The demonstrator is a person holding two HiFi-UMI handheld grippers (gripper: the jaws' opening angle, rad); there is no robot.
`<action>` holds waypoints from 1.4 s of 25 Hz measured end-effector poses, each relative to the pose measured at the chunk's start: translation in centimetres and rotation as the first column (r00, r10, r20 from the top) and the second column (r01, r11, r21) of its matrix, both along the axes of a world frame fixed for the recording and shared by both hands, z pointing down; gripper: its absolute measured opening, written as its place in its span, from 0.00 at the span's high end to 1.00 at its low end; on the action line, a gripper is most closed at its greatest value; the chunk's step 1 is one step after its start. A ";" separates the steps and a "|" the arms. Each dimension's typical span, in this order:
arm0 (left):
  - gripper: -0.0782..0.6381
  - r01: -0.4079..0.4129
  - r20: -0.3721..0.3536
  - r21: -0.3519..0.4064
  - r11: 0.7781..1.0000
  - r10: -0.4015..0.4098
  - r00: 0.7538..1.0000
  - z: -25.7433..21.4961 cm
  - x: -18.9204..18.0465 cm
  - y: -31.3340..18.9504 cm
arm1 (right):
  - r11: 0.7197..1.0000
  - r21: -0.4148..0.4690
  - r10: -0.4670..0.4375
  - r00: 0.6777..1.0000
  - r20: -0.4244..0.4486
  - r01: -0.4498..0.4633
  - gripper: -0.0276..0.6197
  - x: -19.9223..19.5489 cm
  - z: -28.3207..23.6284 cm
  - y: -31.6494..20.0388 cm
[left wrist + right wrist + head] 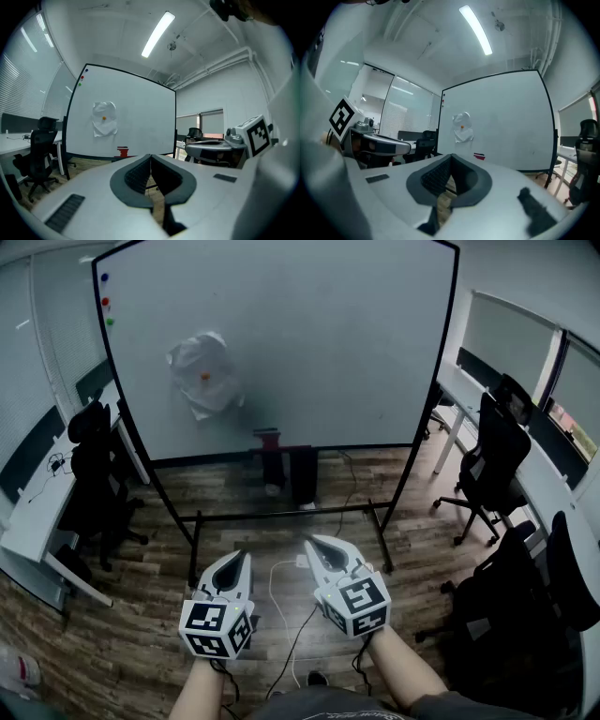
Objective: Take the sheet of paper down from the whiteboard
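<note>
A crumpled white sheet of paper (204,373) hangs on the left part of the whiteboard (309,343), pinned by an orange magnet (205,376). Both gripper views show the paper (104,119) (462,127) well ahead. My left gripper (242,557) and right gripper (310,542) are held side by side low in front of the board's stand, far from the sheet. Both are shut, tips touching, with nothing between the jaws (150,155) (451,155).
The whiteboard stands on a black wheeled frame (281,515) over a wooden floor. A red-and-black eraser (267,434) rests on its tray. Coloured magnets (105,302) sit at the board's top left. Black office chairs (497,460) and desks (42,502) flank both sides. A cable (298,624) runs across the floor.
</note>
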State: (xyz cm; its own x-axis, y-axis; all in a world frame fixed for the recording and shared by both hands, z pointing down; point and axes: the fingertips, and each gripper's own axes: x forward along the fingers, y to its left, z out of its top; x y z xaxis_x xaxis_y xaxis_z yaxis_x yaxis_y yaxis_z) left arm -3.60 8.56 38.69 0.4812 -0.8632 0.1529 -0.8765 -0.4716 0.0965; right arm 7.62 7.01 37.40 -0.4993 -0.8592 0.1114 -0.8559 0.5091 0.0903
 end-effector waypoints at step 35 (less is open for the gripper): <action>0.87 0.136 0.018 -0.007 0.991 -0.136 0.991 1.2 3.3 -3.1 | 0.998 -0.014 -0.054 0.987 0.151 0.057 0.92 5.6 2.7 -4.7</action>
